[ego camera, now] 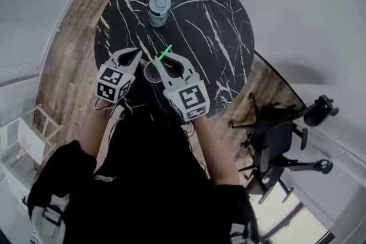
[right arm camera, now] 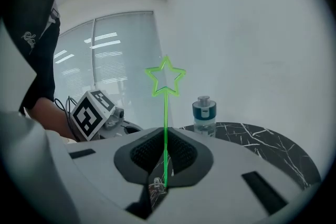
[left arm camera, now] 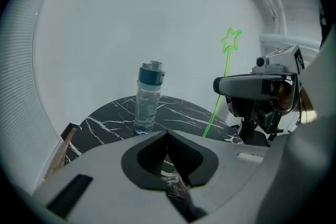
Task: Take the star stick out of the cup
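Two pairs of tongs are meeting at the near edge of the dark marble counter (ego camera: pixel 223 37), around mid-frame. The right tongs (right arm camera: pixel 160 180) are clamping low on the star stick (right arm camera: pixel 165 128), whose star is rising above them. The left tongs (left arm camera: pixel 173 180) are drawn together, apparently pinching the rim of the clear cup (ego camera: pixel 152 72). The pull is best made straight along the shaft, with the left side steadying the cup so it isn't tipping. The stick's foot seems to be sitting in the cup, between both tongs. Farther up the frame, a water bottle (ego camera: pixel 159 10) is standing well apart.
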Motion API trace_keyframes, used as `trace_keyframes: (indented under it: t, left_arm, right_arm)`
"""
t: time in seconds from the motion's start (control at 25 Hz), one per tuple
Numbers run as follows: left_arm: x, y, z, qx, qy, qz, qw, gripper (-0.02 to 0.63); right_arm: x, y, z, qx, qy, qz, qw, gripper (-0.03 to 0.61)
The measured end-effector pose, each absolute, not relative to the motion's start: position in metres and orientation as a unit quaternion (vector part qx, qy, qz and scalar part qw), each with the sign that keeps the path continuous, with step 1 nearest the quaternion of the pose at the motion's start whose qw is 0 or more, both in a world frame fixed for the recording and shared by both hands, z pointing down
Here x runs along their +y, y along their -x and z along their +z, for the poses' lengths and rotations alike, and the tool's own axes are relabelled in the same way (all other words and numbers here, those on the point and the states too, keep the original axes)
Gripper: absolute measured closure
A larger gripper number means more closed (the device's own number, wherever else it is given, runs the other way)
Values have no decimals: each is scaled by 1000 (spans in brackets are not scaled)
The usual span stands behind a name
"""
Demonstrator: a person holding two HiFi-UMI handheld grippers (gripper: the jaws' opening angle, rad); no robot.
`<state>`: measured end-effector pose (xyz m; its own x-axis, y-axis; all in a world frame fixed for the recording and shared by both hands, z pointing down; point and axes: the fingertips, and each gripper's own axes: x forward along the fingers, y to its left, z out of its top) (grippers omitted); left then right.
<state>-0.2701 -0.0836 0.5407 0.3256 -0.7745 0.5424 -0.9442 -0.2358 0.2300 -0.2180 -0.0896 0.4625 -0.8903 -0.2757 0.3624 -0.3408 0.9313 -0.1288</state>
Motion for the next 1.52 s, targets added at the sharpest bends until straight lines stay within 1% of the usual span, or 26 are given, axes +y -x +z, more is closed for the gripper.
trace_keyframes:
  t: [0.28, 0.52, 0.76, 1.12, 1.4, 1.52]
  left_arm:
    - [-86, 214, 510, -549, -789, 154, 229, 614]
    - [-87, 154, 497, -522, -812, 159, 209, 614]
    - [-83, 106, 494, -493, -831, 166, 200, 614]
    - [-66, 64, 511, -451, -847, 183, 215, 614]
    - [-50, 46, 549, -421, -849, 203, 246, 614]
    - [-42, 39, 562, -409, -849, 211, 258, 614]
  right_arm:
    - [-97, 144, 425, -966, -216, 76, 117, 569]
    - [-95, 75, 414, -956, -264, 77, 107, 569]
    - [-87, 30, 414, -946, -295, 80, 105, 569]
    - [-74, -6, 438, -931, -324, 111, 123, 569]
    - [-58, -15, 486, -914, -314, 168, 193, 569]
    - [-50, -19, 510, -906, -318, 190, 204, 569]
